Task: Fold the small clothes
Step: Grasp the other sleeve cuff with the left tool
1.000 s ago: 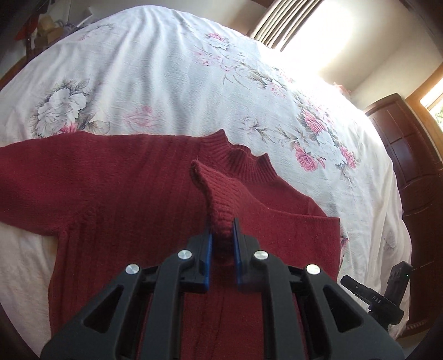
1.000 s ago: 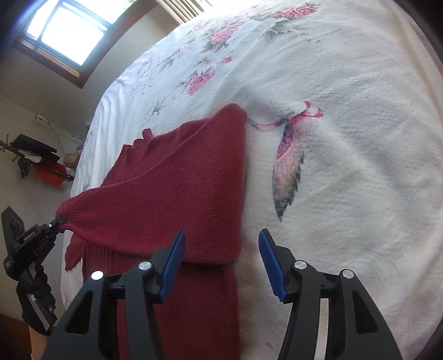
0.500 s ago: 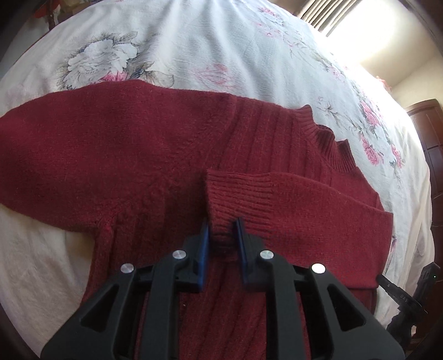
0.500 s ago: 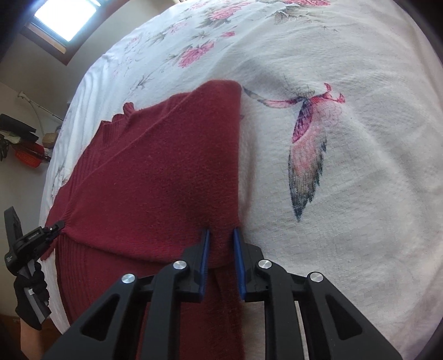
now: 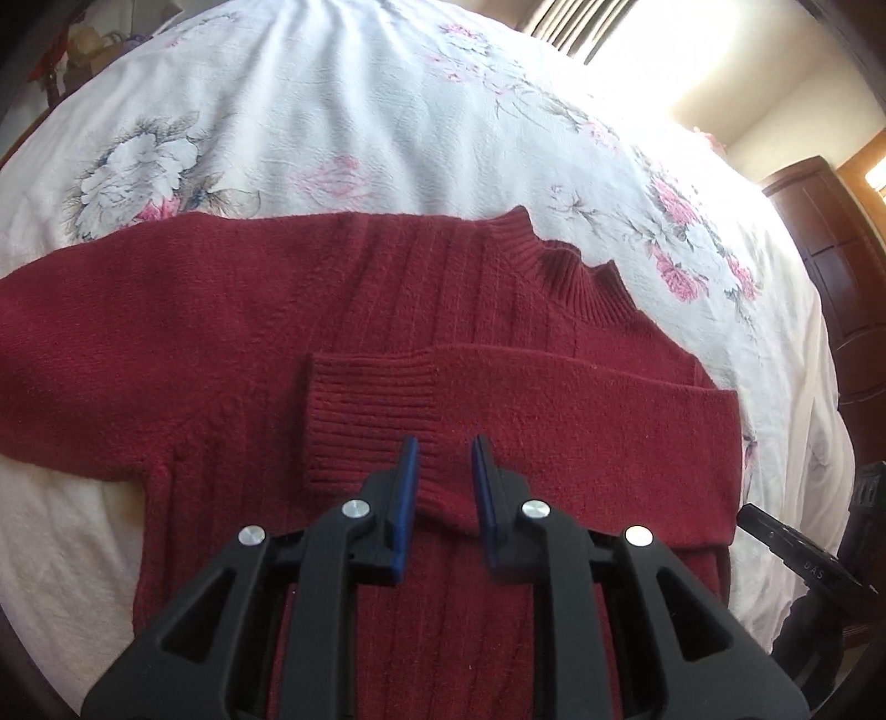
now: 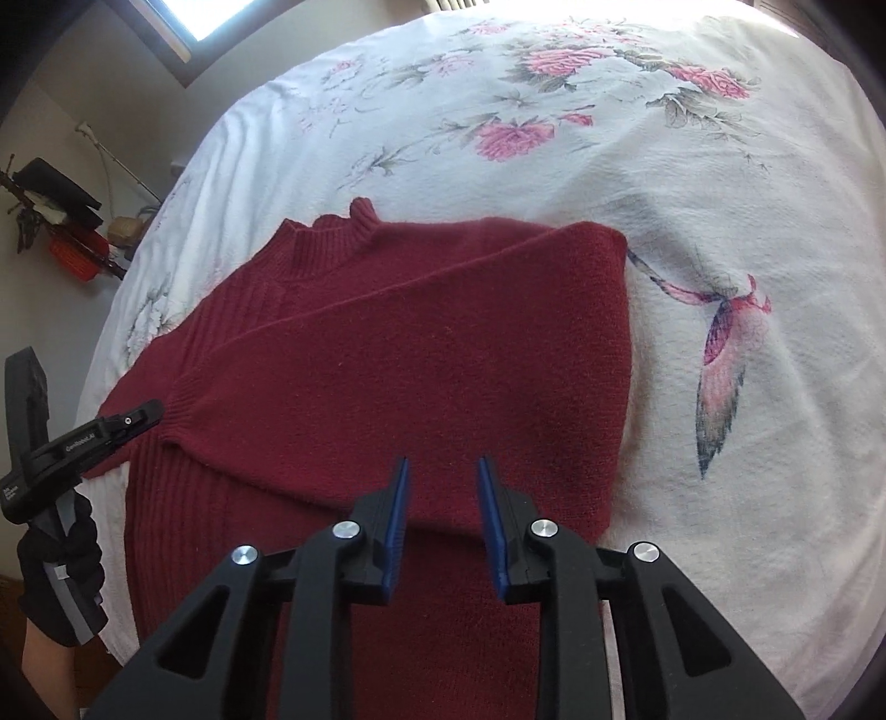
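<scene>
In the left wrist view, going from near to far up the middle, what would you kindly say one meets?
Left black claw with blue pads → folded-over ribbed sleeve cuff → dark red knitted sweater's ribbed collar → white floral bedspread → bright curtained window.

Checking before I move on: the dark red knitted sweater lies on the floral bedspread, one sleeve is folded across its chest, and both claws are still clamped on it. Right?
Not quite. Both claws have let go: the left claw in the left wrist view and the right claw in the right wrist view stand open over the dark red knitted sweater. It does lie on the floral bedspread with one sleeve folded across.
</scene>
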A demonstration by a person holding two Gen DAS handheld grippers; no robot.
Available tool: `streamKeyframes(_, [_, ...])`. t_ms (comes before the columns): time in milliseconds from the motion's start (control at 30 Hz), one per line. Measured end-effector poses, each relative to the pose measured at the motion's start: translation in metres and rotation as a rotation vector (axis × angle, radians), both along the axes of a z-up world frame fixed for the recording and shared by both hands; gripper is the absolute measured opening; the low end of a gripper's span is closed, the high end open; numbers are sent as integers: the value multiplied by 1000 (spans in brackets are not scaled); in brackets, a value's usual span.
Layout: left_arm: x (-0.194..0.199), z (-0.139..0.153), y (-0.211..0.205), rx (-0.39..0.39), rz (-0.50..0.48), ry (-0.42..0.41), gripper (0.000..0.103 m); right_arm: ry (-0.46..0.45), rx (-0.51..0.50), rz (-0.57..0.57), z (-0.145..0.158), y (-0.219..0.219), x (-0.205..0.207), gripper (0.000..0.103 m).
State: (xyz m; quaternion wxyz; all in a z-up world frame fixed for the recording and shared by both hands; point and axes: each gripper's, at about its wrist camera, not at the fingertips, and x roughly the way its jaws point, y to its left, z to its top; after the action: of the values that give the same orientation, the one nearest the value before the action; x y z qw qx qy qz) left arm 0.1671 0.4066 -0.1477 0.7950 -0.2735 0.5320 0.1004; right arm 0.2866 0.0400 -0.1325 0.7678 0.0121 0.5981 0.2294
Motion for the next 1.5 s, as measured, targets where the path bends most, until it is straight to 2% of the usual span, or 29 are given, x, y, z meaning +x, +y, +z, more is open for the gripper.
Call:
streamKeyframes(100, [1,-24,1,-11,10,47,19,45,-24,-16,-22,-2,-1,25])
streamKeyframes(233, [-1,-35,3,-18,13,48,18,81,0,-32,-44,-9,0,25])
streamKeyframes(500, [4,-42,2,-10,15,53,18,49,-33,-35,-51,-3,-3,25])
streamKeyframes(633, [0,-30,5,-31,31,57,18,66,-74,-33,-42,4,-1,26])
streamKeyframes(667, [-8,-23,10,-44,46,45,21,57,-76,-30,-34,8,-2,31])
streamKeyframes(700, [-15,-14,14,-53,60,14,33,34,-60,-21,-23,10,-6,37])
streamKeyframes(733, [-25,-4,19,-49,71,-19,42,9,-45,-8,-12,17,-9,49])
streamKeyframes(767, [-37,4,25,-27,85,-42,51,-9,-40,10,-3,22,-14,55])
streamKeyframes(833, [-62,13,44,3,114,-55,51,-32,-30,52,11,34,-22,55])
streamKeyframes(1000, [-139,7,126,-3,305,-15,52,-19,-18,115,14,68,-32,58])
streamKeyframes(1067, [-172,1,161,15,397,9,52,-11,-26,130,8,80,-34,59])
streamKeyframes(1200, [-231,-10,225,-15,578,17,50,12,-51,150,-8,98,-41,59])
streamKeyframes(1333, [-272,-19,271,-79,713,-56,45,30,-68,140,-22,105,-40,59])
streamKeyframes(1500, [-290,-31,308,-171,820,-165,44,37,-80,122,-31,104,-35,59])
